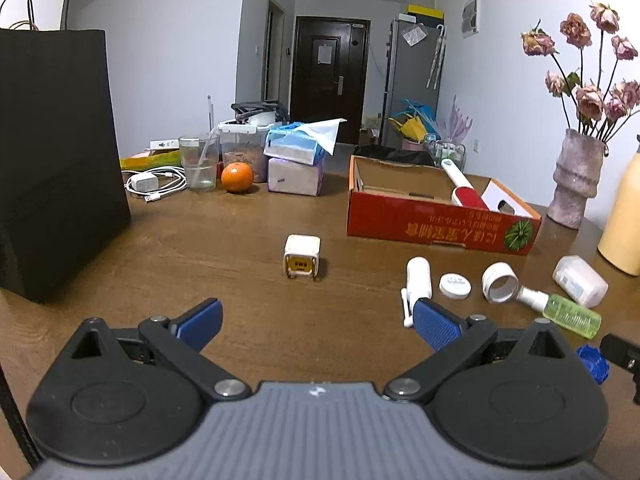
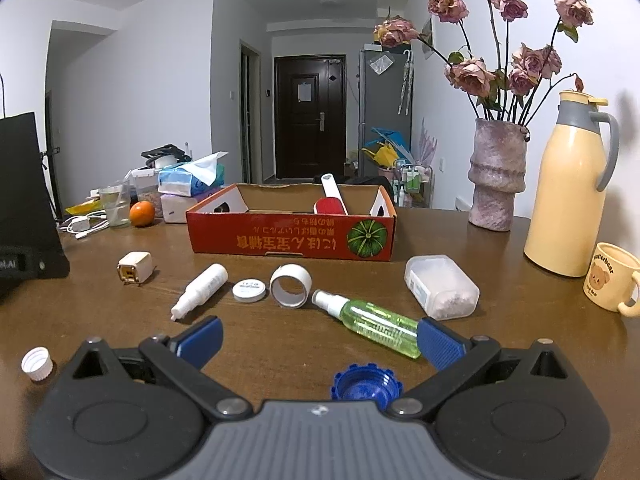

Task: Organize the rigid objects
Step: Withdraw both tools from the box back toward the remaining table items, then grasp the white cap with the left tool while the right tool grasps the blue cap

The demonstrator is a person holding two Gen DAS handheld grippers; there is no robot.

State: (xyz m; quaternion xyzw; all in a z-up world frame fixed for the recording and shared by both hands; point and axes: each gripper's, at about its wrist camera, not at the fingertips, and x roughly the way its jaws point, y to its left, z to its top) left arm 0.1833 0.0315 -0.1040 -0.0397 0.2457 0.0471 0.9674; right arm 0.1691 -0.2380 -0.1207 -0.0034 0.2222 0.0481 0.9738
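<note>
Judging barely begun: only a lint brush [image 2: 330, 199] lying in the red box [image 2: 292, 236]. Still loose on the desk [image 2: 280, 344]: charger [image 1: 302, 256], white bottle [image 2: 202, 289], green spray bottle [image 2: 376, 322], blue cap [image 2: 366, 385]. Left hand-held gripper [image 1: 316, 320] and right hand-held gripper [image 2: 320, 338] spread wide, holding nothing.

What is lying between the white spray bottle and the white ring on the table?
A small round white lid lies between the white spray bottle and the white ring, apart from both. The right wrist view shows it best.
</note>
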